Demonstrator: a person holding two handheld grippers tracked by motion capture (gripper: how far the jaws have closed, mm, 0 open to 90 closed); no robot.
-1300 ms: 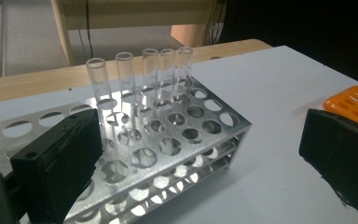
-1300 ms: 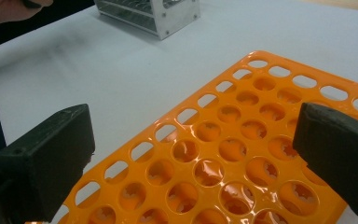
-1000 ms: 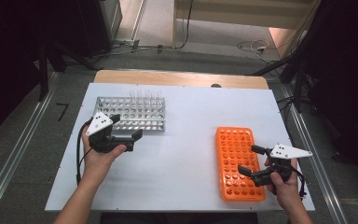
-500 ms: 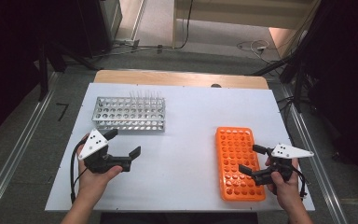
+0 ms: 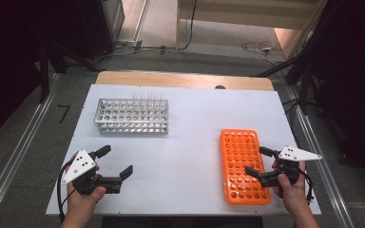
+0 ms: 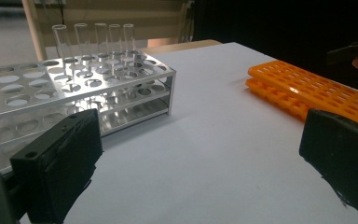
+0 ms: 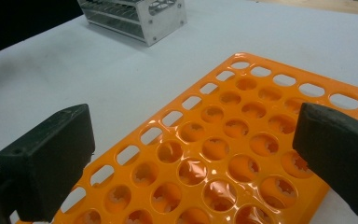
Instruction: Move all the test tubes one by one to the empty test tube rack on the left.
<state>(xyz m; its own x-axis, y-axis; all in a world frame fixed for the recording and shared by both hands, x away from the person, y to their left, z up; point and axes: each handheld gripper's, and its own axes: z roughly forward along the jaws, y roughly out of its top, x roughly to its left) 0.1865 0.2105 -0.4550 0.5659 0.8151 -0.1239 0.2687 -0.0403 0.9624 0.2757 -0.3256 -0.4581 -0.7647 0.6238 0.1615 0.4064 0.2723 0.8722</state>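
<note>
A metal test-tube rack point(image 5: 131, 116) stands at the back left of the white table point(image 5: 190, 123), with several clear glass tubes point(image 6: 95, 39) upright in its far row. An empty orange rack point(image 5: 243, 165) lies flat at the right front. My left gripper point(image 5: 115, 160) hovers open near the table's front left edge, well short of the metal rack point(image 6: 74, 88), with nothing between its jaws. My right gripper point(image 5: 259, 161) is open over the orange rack's point(image 7: 223, 149) right side and holds nothing.
The wooden strip point(image 5: 185, 80) runs along the table's far edge. Metal floor rails point(image 5: 14, 161) flank the table on both sides. Cables point(image 5: 259, 46) lie on the floor behind. A wide bare stretch of table separates the two racks.
My left gripper has drawn back from beside the metal rack toward the front left edge of the table. The right gripper has stayed over the orange rack.
</note>
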